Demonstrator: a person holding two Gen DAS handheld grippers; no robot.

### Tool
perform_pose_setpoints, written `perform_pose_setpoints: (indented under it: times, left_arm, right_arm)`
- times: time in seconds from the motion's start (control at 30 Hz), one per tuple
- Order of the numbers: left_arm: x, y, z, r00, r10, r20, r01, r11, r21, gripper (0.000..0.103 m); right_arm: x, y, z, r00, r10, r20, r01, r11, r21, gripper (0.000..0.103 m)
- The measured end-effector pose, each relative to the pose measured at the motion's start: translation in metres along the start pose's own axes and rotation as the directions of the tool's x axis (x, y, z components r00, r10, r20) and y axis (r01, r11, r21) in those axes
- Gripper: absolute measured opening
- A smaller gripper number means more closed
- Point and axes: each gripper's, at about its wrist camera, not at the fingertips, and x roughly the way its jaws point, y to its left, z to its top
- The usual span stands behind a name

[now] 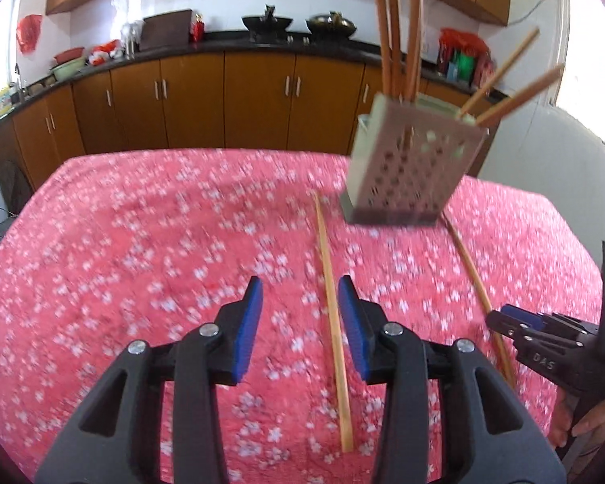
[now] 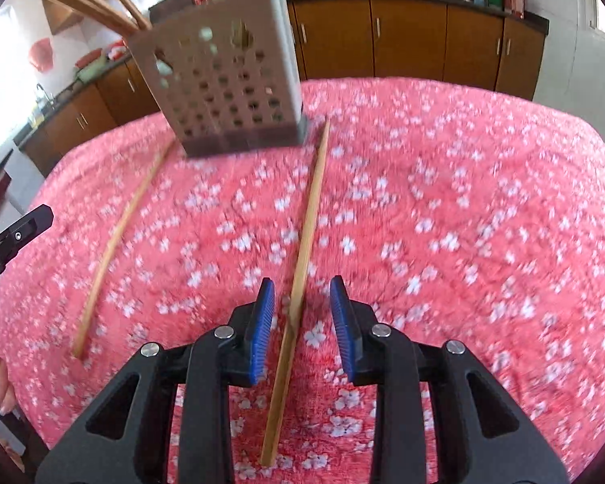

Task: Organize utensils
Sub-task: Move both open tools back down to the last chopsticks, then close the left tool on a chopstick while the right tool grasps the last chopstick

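A grey perforated utensil holder (image 1: 403,177) stands on the pink floral tablecloth with several wooden chopsticks upright in it; it also shows in the right wrist view (image 2: 230,76). Two loose chopsticks lie on the cloth. My left gripper (image 1: 300,306) is open, low over the cloth, with one chopstick (image 1: 332,314) lying between its fingers. My right gripper (image 2: 302,306) is open with the other chopstick (image 2: 302,258) lying between its fingers; it shows at the right edge of the left wrist view (image 1: 520,322). The left chopstick shows in the right wrist view (image 2: 117,242).
The table (image 1: 141,242) carries a pink flowered cloth. Brown kitchen cabinets (image 1: 222,97) and a dark counter with woks and bowls run behind it. The left gripper's finger shows at the left edge of the right wrist view (image 2: 16,234).
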Motion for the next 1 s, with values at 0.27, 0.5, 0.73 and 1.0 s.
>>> perform_pose_setpoints:
  times: [0.27,0.5,0.73,1.0]
  left_arm:
    - [0.026,-0.014,-0.012,0.997,-0.029,-0.074,0.028,1.000,-0.009,0.040]
    - [0.053,-0.028,-0.016,0.989,0.023,-0.149,-0.017,0.999,0.047,0.018]
    - [0.073,0.000,-0.003,0.981,0.105,-0.161,-0.100,0.994,0.044,0.009]
    - [0.087,0.053,0.014,0.976,0.162,-0.143,-0.164,0.986,-0.002,0.014]
  right_arm:
    - [0.001,-0.028,0.008,0.994,-0.100,0.048,0.098,0.994,0.055,0.008]
    - [-0.002,-0.060,0.011,0.989,-0.140,0.048,0.133,0.983,0.123,0.008]
    - [0.002,-0.070,0.022,0.985,-0.165,0.053,0.159,0.982,0.105,0.008]
    - [0.017,-0.070,0.037,0.981,-0.186,0.060,0.182,0.981,0.066,0.008]
